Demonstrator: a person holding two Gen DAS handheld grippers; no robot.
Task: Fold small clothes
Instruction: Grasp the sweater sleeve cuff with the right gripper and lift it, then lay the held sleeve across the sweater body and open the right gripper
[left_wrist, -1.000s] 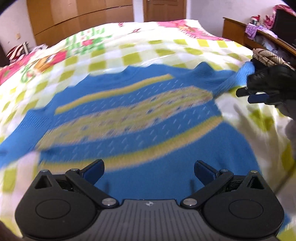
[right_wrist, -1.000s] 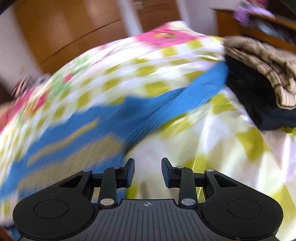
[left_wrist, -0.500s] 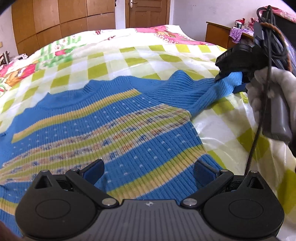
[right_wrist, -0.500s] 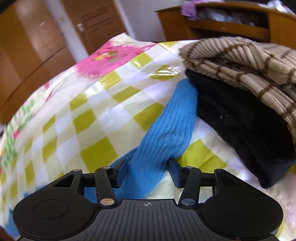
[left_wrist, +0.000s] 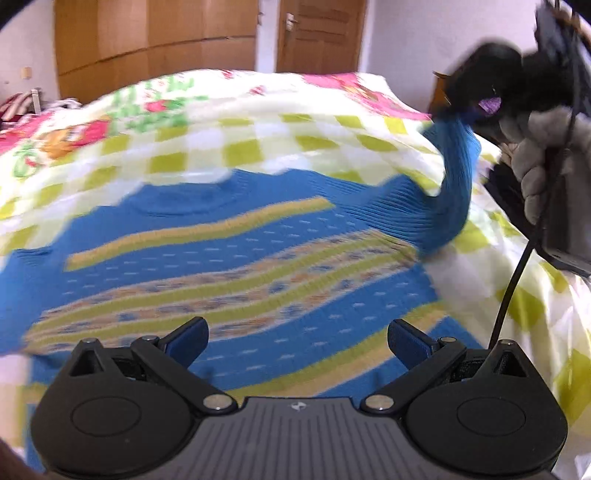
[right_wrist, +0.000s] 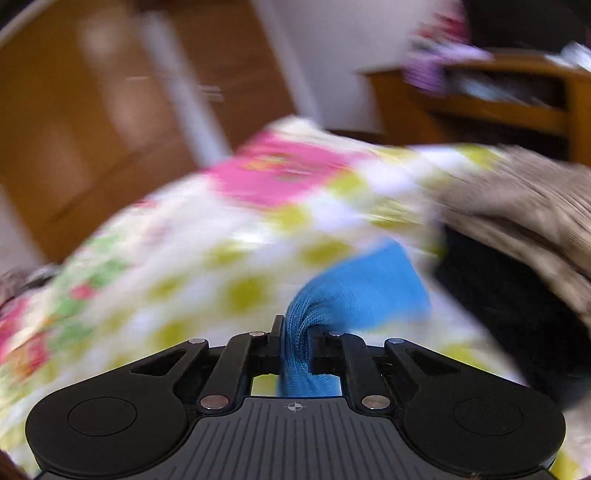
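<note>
Left wrist view: left gripper (left_wrist: 297, 341) spread wide, low over the blue sweater (left_wrist: 229, 266) lying flat on the checked bedspread (left_wrist: 258, 136); gloved hand (left_wrist: 543, 155) holds the right gripper (left_wrist: 458, 110) raised, sleeve (left_wrist: 452, 184) lifted. Right wrist view: right gripper (right_wrist: 295, 345) clamped on the sleeve (right_wrist: 354, 295); folded clothes (right_wrist: 517, 236) beside.

My left gripper (left_wrist: 297, 343) sits low centre of frame, jaws wide apart, gripping nothing. My right gripper (right_wrist: 293, 345) is clamped on the blue sleeve (right_wrist: 365, 291), raised at upper right in the left view, gloved hand (left_wrist: 543, 162) holding it.
</note>
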